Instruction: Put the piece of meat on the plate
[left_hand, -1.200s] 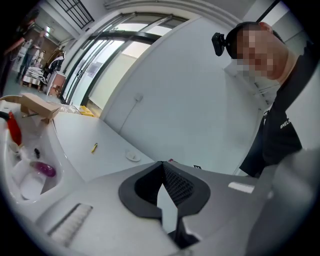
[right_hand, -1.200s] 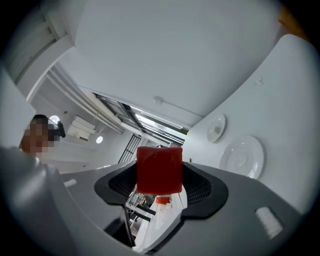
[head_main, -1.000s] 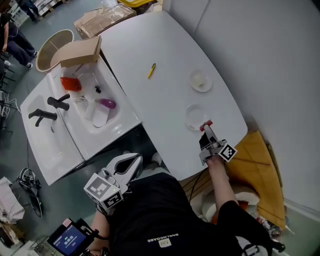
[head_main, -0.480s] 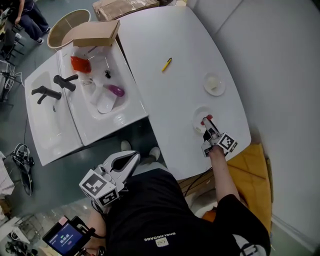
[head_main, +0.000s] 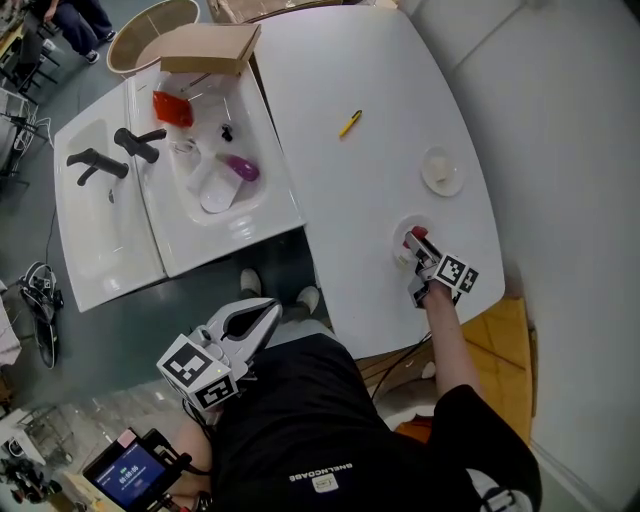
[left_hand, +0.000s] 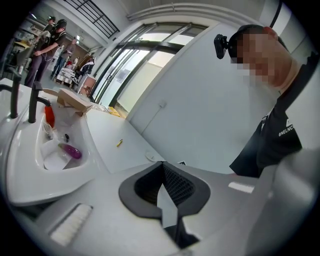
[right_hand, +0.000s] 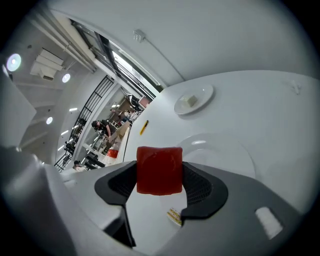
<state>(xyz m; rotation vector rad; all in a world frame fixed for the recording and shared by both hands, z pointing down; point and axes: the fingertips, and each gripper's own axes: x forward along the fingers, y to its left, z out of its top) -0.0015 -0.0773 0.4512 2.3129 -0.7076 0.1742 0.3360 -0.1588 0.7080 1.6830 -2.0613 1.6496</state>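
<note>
Our R gripper (head_main: 414, 244) is clamped on the red piece of meat (right_hand: 159, 169), held right over the clear plate (head_main: 400, 226); we can't tell if the meat touches it yet. The plate sits close to the table (head_main: 340, 210) edge nearest us. A second plate (head_main: 441, 170) lies just beyond, by the wall-side edge. There's wide bare tabletop to the left, up to the yellow pen (head_main: 349, 123). Our L gripper (head_main: 268, 315) hangs off the table, jaws together, nothing btw them.
</note>
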